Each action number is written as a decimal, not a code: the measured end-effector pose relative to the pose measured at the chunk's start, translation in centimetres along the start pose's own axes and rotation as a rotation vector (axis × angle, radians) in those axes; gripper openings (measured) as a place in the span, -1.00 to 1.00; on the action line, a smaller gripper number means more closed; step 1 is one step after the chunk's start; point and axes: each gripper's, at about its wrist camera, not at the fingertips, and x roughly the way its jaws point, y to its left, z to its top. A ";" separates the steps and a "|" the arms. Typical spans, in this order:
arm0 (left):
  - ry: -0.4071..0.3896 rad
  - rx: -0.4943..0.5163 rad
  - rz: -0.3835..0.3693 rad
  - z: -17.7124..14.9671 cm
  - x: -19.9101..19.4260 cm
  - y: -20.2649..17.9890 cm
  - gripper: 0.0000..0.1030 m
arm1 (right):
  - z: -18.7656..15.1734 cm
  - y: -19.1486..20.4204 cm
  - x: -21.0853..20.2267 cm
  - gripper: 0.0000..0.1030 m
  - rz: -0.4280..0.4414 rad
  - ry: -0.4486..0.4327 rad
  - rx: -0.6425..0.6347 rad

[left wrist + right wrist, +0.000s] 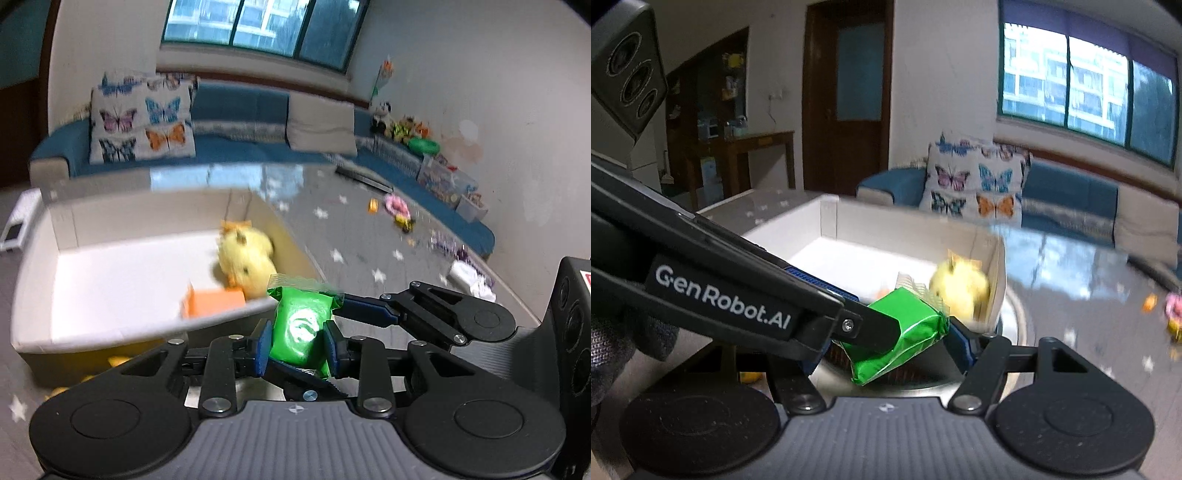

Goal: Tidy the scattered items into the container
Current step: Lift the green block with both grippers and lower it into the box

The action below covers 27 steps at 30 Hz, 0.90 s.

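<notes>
Both grippers clamp one green packet (301, 325): the left gripper (297, 345) squeezes its sides, while the right gripper (897, 332) grips it end to end. It hangs just outside the near rim of the white container (110, 328), which holds a yellow plush chick (245, 258) and an orange block (212, 302).

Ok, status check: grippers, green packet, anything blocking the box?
Left gripper shut on green packet; right gripper closed on it too. Packet near white box rim, not in. Box holds yellow plush, orange block. Path clear.
</notes>
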 end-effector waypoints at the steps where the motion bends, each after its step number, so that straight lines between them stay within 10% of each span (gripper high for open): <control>1: -0.014 0.000 0.004 0.4 -0.2 0.1 -0.37 | 0.5 0.1 0.0 0.32 0.000 -0.011 -0.012; 27: 0.031 -0.115 0.036 4.0 6.3 7.8 -0.49 | 4.4 -0.1 10.5 0.18 0.084 0.093 -0.091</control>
